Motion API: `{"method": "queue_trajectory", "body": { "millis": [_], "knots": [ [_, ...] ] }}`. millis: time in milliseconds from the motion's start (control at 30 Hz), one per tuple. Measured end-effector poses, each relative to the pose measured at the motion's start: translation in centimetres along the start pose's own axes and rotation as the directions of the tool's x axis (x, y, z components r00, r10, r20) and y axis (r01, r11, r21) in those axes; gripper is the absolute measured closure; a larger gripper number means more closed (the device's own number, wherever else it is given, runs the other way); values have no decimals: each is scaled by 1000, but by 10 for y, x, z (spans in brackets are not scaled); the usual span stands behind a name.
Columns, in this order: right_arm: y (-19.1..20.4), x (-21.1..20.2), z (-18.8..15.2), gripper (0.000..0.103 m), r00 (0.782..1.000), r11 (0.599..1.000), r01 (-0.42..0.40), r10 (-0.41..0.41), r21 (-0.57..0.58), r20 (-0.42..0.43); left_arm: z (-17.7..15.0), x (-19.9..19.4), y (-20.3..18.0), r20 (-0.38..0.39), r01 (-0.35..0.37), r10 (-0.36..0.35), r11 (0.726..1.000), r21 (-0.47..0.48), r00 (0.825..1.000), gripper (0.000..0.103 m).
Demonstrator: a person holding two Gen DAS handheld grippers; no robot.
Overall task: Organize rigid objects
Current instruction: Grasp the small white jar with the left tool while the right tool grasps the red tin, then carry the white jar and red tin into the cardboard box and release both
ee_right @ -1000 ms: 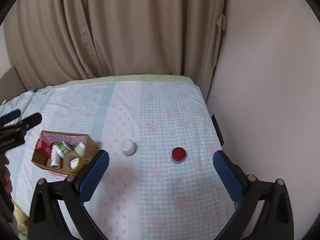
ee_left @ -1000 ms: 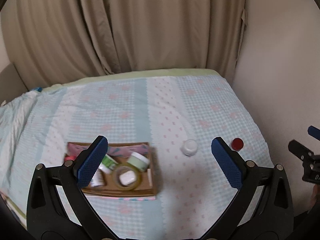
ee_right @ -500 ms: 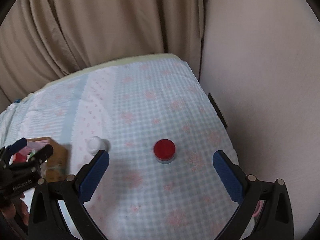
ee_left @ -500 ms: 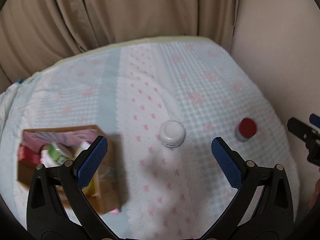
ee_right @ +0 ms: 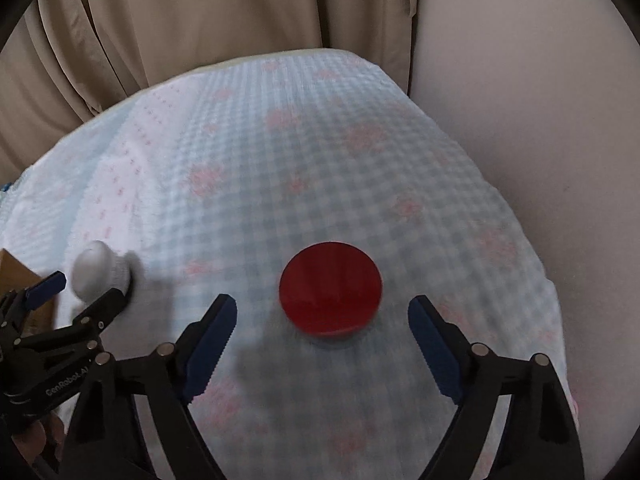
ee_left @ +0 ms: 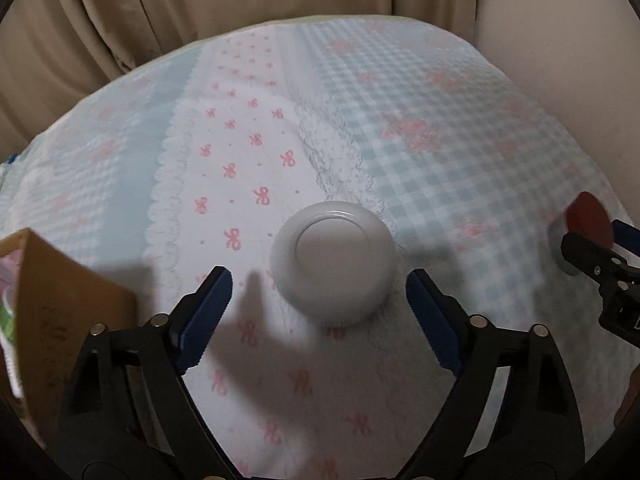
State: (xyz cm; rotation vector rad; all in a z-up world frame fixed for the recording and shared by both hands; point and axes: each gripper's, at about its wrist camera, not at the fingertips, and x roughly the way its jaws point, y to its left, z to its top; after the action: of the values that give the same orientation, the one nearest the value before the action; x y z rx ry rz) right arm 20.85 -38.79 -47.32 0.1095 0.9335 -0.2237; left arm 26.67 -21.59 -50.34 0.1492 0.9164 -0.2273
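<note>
Left tongs — spread wide, tilted down over the bed, blue pads flanking the white-lidded jar without touching it; the jar stands upright on the bow-print strip of the bedcover, near the cardboard box at the left edge. Right tongs — likewise spread wide and angled downward, pads either side of the red-lidded jar, clear of it; that jar stands upright on the checked part of the cover, well apart from the white one, towards the wall side.
</note>
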Motion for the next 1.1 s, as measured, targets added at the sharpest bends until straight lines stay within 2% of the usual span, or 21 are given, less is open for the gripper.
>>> {"method": "queue_trajectory", "body": {
  "millis": [33,100,200,300,567,767,933,1100],
  "knots": [
    [0,5,0,18,1000,1000,-1,1,2,-2,0,4,1,-2,0,0,1000,-2,1000,23],
    [-1,14,1,28,1000,1000,-3,3,8,-7,1,11,2,-9,5,-5,1000,-10,1000,29],
    [1,26,2,35,1000,1000,14,-14,2,-21,3,15,3,-9,23,-23,1000,-19,1000,34],
    [2,32,2,41,999,1000,30,-30,9,-21,5,16,-1,-7,46,-46,999,-5,999,50],
    [-3,37,5,53,998,999,50,-50,18,-32,8,15,-5,-10,31,-31,1000,0,999,50],
    [-5,34,5,53,998,999,42,-41,25,-37,11,8,-4,-6,33,-33,999,-14,999,50],
    [-7,20,9,53,999,997,34,-32,65,-26,21,-20,0,27,36,-36,999,-27,999,50],
    [-6,-18,19,53,1000,997,26,-27,69,3,36,-68,9,69,43,-39,998,-50,997,50]
  ]
}}
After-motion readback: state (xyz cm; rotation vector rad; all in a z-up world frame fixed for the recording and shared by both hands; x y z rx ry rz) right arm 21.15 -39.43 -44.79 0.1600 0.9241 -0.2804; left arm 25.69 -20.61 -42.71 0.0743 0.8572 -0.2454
